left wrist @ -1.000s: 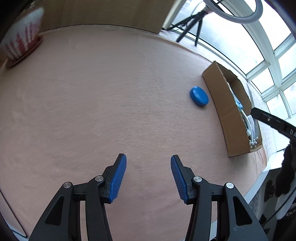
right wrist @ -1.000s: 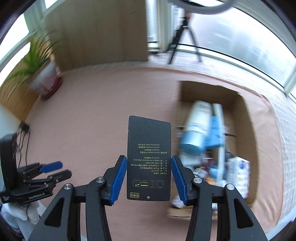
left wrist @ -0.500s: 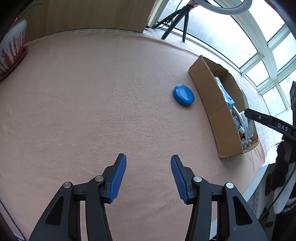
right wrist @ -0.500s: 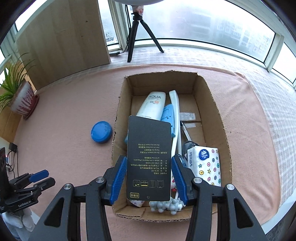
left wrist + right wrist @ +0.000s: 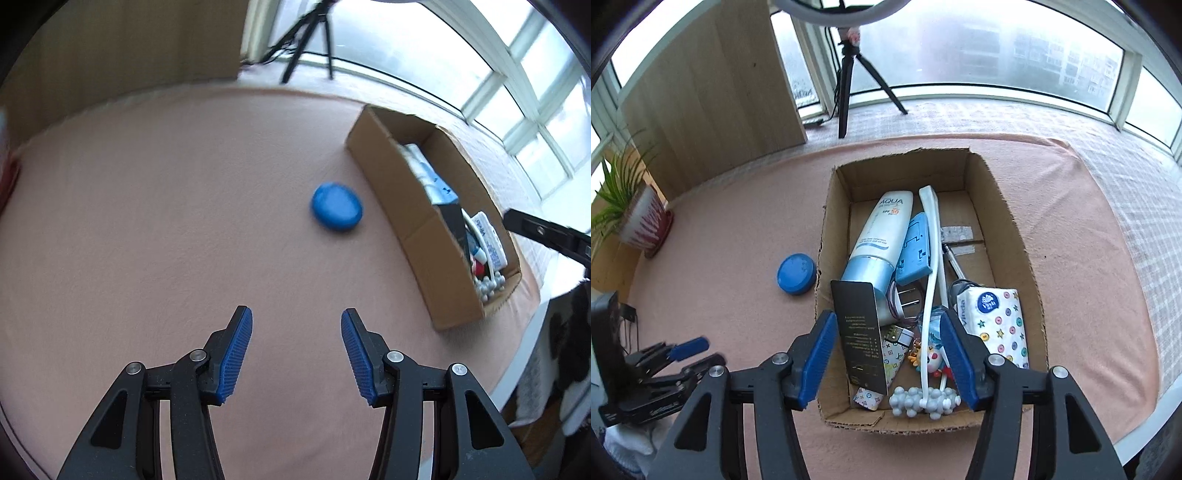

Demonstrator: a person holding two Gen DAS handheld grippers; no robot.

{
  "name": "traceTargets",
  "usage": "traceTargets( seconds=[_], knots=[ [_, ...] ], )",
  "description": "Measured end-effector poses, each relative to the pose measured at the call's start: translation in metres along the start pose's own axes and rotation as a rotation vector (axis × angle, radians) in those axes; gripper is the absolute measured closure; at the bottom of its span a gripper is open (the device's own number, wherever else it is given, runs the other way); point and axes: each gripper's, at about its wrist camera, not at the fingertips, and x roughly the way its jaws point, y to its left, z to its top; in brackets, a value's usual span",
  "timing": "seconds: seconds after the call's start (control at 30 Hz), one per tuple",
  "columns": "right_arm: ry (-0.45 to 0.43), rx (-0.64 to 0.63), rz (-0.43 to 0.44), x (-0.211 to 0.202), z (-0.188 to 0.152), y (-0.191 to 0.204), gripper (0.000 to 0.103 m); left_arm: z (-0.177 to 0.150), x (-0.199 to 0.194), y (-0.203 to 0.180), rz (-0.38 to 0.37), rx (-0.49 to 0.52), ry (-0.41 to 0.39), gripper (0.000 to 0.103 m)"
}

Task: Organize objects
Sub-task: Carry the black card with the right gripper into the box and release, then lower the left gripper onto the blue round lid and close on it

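- Right gripper (image 5: pixel 888 354): fingers spreading, their pads clear of the black card (image 5: pixel 860 334), which tilts inside the cardboard box (image 5: pixel 1032 291).
- Left gripper (image 5: pixel 296 354): fingers spreading, nothing between them, above the pink worktop (image 5: pixel 147 229).
- Blue lid (image 5: pixel 337 211) lies just beside the box.

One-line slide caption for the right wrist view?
Right claw opening over the cardboard box, black card dropping in among toiletries; blue lid remains outside on the pink cloth.

Lid (image 5: pixel 796 273) left of box (image 5: pixel 1015 236)
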Motion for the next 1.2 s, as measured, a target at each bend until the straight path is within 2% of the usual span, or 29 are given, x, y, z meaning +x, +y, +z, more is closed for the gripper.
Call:
traceTargets(
  seconds=[0.07, 0.17, 0.27, 0.4, 0.8, 0.93, 1.2],
  knots=[
    [-0.009, 0.020, 0.009, -0.006, -0.003, -0.004, 0.049, 0.015, 0.008, -0.010, 0.015, 0.051, -0.009, 0.040],
    [-0.012, 0.044, 0.011, -0.013, -0.008, -0.011, 0.049, 0.037, 0.021, -0.025, 0.027, 0.125, -0.027, 0.040],
    [-0.011, 0.073, 0.012, -0.018, -0.013, -0.020, 0.049, 0.054, 0.035, -0.034, 0.004, 0.146, -0.028, 0.040],
    [-0.015, 0.105, -0.002, -0.024, -0.020, -0.032, 0.049, 0.067, 0.057, -0.045, 0.013, 0.170, -0.013, 0.040],
    [-0.016, 0.164, -0.019, -0.031, -0.029, -0.050, 0.049, 0.079, 0.089, -0.054, 0.069, 0.176, 0.019, 0.040],
    [-0.017, 0.160, -0.020, -0.031, -0.029, -0.048, 0.049, 0.079, 0.095, -0.054, 0.060, 0.177, 0.034, 0.048],
    [-0.006, 0.155, -0.016, -0.024, -0.027, -0.045, 0.049, 0.079, 0.094, -0.052, 0.049, 0.167, 0.018, 0.049]
  ],
)
